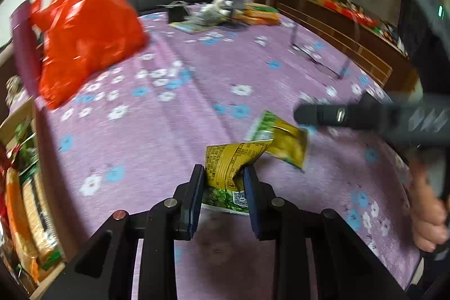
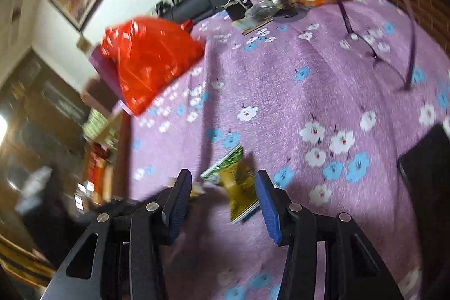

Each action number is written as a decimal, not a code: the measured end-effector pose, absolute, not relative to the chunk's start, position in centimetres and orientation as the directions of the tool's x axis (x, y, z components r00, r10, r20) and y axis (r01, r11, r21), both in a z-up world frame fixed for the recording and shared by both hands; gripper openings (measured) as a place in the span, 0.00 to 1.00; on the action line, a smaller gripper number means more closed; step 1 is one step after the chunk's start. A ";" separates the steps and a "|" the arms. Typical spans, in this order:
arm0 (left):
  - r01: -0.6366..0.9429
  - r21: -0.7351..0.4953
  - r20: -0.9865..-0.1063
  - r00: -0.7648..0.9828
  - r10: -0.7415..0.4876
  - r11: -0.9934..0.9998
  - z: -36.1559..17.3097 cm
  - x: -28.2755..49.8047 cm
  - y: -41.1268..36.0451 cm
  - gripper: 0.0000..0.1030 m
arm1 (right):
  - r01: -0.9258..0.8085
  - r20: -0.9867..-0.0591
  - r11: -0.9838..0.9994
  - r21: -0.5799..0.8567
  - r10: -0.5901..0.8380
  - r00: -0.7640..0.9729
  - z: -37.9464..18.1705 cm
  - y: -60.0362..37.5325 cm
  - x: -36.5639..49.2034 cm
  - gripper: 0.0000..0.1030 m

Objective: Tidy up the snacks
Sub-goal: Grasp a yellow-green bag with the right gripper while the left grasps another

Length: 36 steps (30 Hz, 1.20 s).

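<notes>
My left gripper (image 1: 223,182) is shut on a crumpled yellow and green snack packet (image 1: 225,167), whose printed back faces up between the pads. A second yellow and green packet (image 1: 284,142) lies on the purple flowered tablecloth (image 1: 168,131) just beyond it, touching the first. In the right wrist view this second packet (image 2: 239,187) lies on the cloth between and just beyond the open fingers of my right gripper (image 2: 223,198), and the pads are not touching it. The right gripper (image 1: 309,114) also shows from the side in the left wrist view, held by a hand (image 1: 427,215).
A red plastic bag (image 1: 84,41) (image 2: 149,63) stands at the table's left edge. Off that edge is a box of snack packs (image 1: 25,187). Orange packets (image 1: 258,14) and clutter lie at the far end, with a clear stand (image 1: 317,52) on the right. A dark object (image 2: 427,159) sits by the right edge.
</notes>
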<state>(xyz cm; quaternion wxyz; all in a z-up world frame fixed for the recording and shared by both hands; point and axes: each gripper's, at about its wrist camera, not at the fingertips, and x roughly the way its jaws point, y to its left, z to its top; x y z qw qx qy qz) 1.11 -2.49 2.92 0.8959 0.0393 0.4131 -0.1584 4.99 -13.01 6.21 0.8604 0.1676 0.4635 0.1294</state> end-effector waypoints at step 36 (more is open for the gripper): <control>-0.026 0.068 -0.593 0.803 0.061 0.997 4.3 1.6 2.2 0.26 | -0.161 -0.682 0.959 0.232 0.278 0.677 6.0 -5.4 6.8 0.40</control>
